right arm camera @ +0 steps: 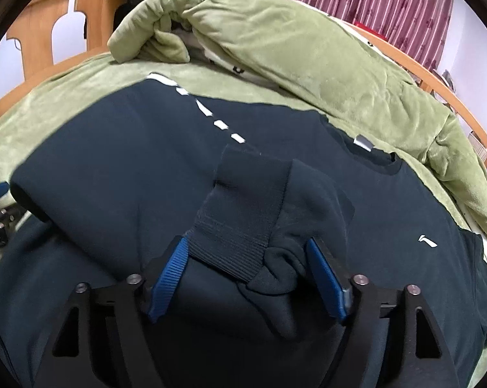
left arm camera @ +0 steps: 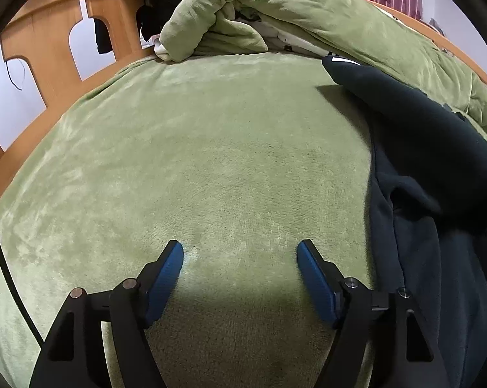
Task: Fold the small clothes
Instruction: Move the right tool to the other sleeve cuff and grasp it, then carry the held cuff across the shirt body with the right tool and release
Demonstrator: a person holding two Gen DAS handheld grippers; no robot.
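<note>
- Left gripper (left arm camera: 240, 252) stood spread over bare green blanket (left arm camera: 211, 161), empty.
- Right gripper (right arm camera: 248, 249) stood spread, ribbed cuff (right arm camera: 240, 207) lying loose between its pads.
- Dark sweatshirt (right arm camera: 120, 168) filled the frame's centre.

Sleeve cuff (right arm camera: 237, 226) between hand-held gripper (right arm camera: 247, 249) pads, seemingly loose

a: what sort of place is this?
b: a bedroom in a home. there's a bed under a green fleece blanket (left arm camera: 211, 148), a bunched green duvet (right arm camera: 275, 48), a wooden headboard with cut-outs (left arm camera: 59, 32) and striped maroon curtains (right arm camera: 356, 0).
</note>
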